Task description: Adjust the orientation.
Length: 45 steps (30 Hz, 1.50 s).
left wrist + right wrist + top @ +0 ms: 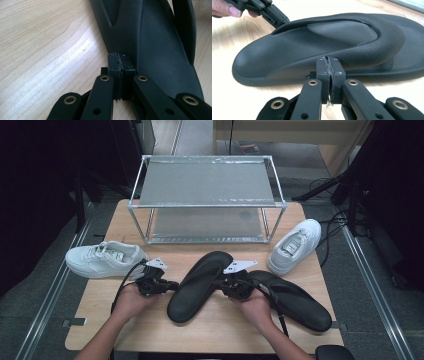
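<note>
A black flip-flop (197,285) lies slanted on the wooden table (220,330), between my two grippers. My left gripper (174,285) is shut, pads pressed together with nothing between them. Its tips meet the flip-flop's left edge (155,45) in the left gripper view (120,58). My right gripper (217,282) is also shut and empty. Its tips sit against the sole's side wall (312,45) in the right gripper view (328,60). In that view the left gripper (279,18) touches the flip-flop's far rim.
A second black flip-flop (295,302) lies to the right, under my right hand. One white sneaker (105,259) sits at the left, another (295,245) at the right. A two-tier metal shoe rack (207,182) stands at the back of the table.
</note>
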### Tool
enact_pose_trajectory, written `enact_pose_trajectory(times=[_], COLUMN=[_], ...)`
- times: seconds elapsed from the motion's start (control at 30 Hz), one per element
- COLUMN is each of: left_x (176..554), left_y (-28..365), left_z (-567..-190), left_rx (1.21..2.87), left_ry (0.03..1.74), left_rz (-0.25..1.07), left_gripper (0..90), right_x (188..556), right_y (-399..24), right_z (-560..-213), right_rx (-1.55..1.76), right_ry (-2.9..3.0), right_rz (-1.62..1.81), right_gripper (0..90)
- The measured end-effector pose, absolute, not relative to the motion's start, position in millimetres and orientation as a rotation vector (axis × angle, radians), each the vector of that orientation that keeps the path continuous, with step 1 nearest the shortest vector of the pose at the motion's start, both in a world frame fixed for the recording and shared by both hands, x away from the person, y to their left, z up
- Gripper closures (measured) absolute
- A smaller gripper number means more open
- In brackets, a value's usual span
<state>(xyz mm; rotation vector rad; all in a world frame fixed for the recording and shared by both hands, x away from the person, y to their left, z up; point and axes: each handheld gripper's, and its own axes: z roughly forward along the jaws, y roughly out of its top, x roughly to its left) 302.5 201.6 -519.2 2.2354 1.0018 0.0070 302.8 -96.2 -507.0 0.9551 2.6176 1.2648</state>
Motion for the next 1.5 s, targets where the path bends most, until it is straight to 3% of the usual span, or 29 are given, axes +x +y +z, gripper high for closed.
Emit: enact_pose_trajectory(times=[1.27, 1.5], left_x=[280.8, 283.3], left_y=[192.9, 196.1], left_z=[-517.7, -517.0], left_rx=[2.237, 2.218], left_ry=[1.001, 0.986], left_rz=[-0.066, -0.099], left_gripper=[90.0, 84.2], right_x=[331.0, 333.1], right_y=[-81.7, -84.7], right_z=[-505.0, -504.6], right_rx=[0.97, 0.969], right_ry=[2.626, 2.622], right_rz=[1.25, 1.252], right_gripper=[90.0, 89.3])
